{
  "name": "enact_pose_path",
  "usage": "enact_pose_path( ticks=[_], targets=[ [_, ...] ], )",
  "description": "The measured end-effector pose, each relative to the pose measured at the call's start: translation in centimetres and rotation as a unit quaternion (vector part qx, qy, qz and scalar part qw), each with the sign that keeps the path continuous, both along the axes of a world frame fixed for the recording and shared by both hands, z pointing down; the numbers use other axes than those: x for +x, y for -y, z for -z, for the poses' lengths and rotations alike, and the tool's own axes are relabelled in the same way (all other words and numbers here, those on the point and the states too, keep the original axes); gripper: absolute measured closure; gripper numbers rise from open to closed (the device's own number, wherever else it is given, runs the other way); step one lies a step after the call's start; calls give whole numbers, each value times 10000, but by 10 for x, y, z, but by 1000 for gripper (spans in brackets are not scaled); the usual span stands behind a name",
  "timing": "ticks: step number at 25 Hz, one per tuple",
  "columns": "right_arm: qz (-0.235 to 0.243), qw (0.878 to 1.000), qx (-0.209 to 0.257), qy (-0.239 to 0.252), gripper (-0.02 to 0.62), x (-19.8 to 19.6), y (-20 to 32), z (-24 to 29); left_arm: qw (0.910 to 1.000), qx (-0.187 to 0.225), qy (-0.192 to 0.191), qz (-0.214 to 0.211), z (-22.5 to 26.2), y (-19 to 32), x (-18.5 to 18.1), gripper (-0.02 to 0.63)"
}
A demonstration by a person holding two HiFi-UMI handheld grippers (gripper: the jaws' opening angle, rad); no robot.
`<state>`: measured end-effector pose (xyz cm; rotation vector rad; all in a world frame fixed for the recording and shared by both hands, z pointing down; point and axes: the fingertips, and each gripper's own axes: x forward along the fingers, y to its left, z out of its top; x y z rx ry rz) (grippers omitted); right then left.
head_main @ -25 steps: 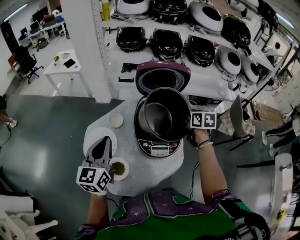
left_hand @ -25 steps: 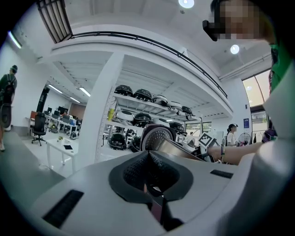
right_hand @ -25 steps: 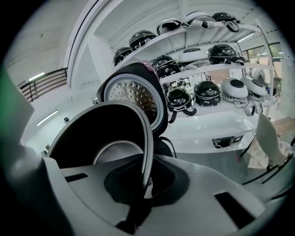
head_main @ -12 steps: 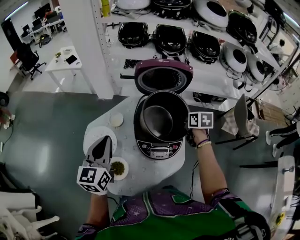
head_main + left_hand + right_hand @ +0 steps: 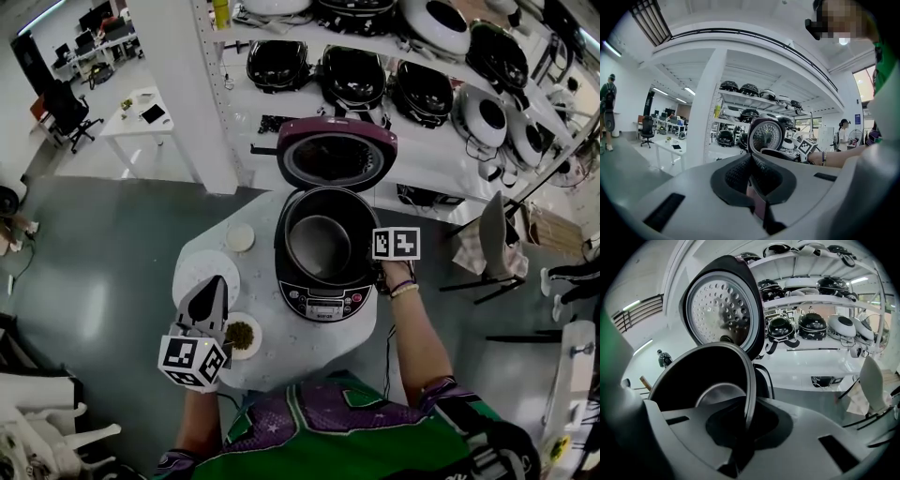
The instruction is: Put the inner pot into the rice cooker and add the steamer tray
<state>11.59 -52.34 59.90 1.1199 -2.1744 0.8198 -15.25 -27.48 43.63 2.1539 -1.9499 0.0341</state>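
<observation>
The black inner pot [image 5: 322, 242] sits low inside the purple rice cooker [image 5: 324, 298], whose lid [image 5: 336, 155] stands open behind it. My right gripper [image 5: 373, 257] is at the pot's right side and shut on its rim. In the right gripper view the rim [image 5: 749, 380] runs edge-on between the closed jaws of the right gripper [image 5: 743, 427]. My left gripper [image 5: 214, 283] hovers shut and empty over a white round tray [image 5: 192, 270] left of the cooker. In the left gripper view the left gripper [image 5: 753, 190] points towards the cooker's lid [image 5: 766, 136].
A small dish of green bits [image 5: 242, 335] lies by the left gripper, and a small white disc [image 5: 240, 237] lies further back on the white table [image 5: 300, 352]. Shelves of other rice cookers [image 5: 422, 94] stand behind. A chair [image 5: 494, 234] is at the right.
My right gripper has lowered the inner pot from a tilted hold above the cooker down into it. The left gripper has stayed where it was.
</observation>
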Motion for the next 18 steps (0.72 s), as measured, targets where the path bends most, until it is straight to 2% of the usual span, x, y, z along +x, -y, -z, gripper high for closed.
enact_pose_path(
  ticks=[7,14,18],
  targets=[
    [151,9990,120,-400,578,-6,9,-13,9998,-98,50,190,-3,-5,-10,586],
    [306,9950,451,-841,569,-11,12,-12,9996,-137,91,221,-4,-9,-11,586],
    [300,9940,527,-910,566,-12,13,-12,9996,-155,93,225,-4,-8,-10,586]
  ],
)
